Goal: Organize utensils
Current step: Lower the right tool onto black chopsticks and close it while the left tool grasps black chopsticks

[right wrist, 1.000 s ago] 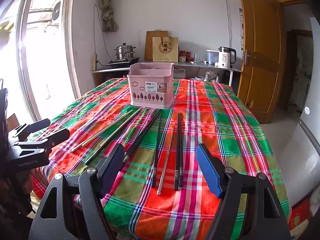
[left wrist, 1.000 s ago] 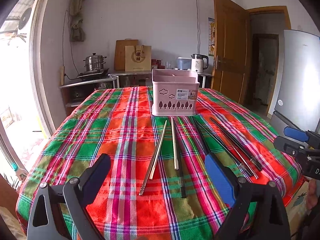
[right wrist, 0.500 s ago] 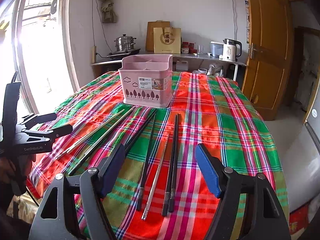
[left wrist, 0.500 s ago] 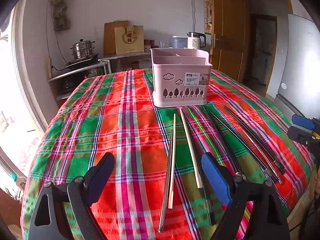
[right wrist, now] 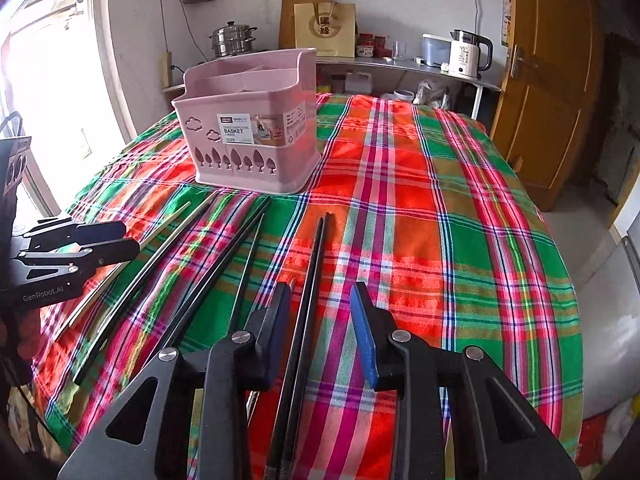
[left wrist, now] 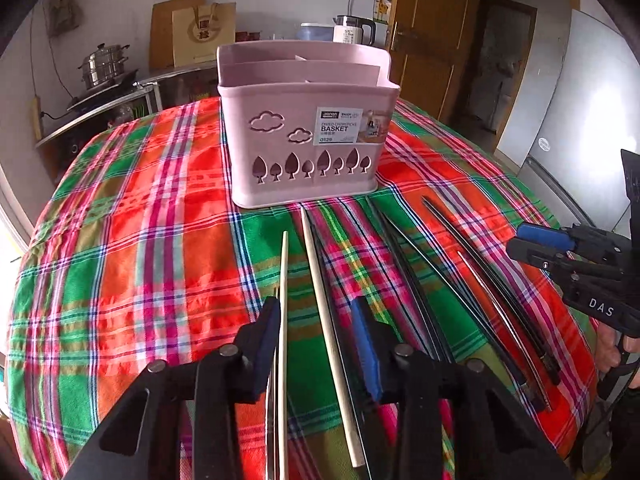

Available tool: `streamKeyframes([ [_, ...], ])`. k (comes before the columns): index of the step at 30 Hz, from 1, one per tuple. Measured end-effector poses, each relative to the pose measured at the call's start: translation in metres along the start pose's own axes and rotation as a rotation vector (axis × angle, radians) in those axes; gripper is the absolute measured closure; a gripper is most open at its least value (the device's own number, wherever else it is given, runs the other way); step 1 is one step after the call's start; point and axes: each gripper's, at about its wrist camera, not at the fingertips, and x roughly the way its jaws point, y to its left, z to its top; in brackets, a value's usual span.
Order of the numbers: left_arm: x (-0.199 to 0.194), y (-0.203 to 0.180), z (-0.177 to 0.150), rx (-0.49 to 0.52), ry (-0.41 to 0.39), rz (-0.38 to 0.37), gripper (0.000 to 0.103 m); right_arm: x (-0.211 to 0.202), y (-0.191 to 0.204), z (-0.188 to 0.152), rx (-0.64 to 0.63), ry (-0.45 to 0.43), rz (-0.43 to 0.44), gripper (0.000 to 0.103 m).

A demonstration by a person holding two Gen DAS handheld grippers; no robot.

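A pink divided utensil basket [left wrist: 306, 128] stands on the plaid tablecloth; it also shows in the right wrist view [right wrist: 250, 136]. Several chopsticks lie in front of it. My left gripper [left wrist: 316, 316] is low over the cloth, partly closed, jaws straddling two pale chopsticks [left wrist: 324, 300] without clamping them. My right gripper [right wrist: 320, 312] is likewise partly closed, jaws around a pair of black chopsticks [right wrist: 310, 292], not gripping. Each gripper shows in the other's view: the right one [left wrist: 536, 242] and the left one [right wrist: 104, 240].
More black and metal chopsticks [left wrist: 480, 280] lie to the right on the tablecloth [left wrist: 140, 240]. Behind the table a counter holds a steamer pot [left wrist: 104, 66], a paper bag and a kettle [right wrist: 466, 54]. A wooden door [right wrist: 548, 80] and a fridge stand at right.
Both grippers have moved forward and down to the chopsticks, and both have narrowed their jaws from wide open to a smaller gap around the chopsticks.
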Motion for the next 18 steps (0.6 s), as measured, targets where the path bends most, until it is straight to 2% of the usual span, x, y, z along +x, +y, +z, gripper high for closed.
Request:
streamKeyframes([
  [11,0.025,0.001,0.008,-0.004,0.057,-0.009,0.072,0.039,-0.009,0.007,-0.006,0.095,0.022,0.077],
  [18,0.033,0.004,0.01,-0.012,0.069,0.002,0.072,0.045,-0.009,0.011,-0.02,0.103,0.016,0.077],
])
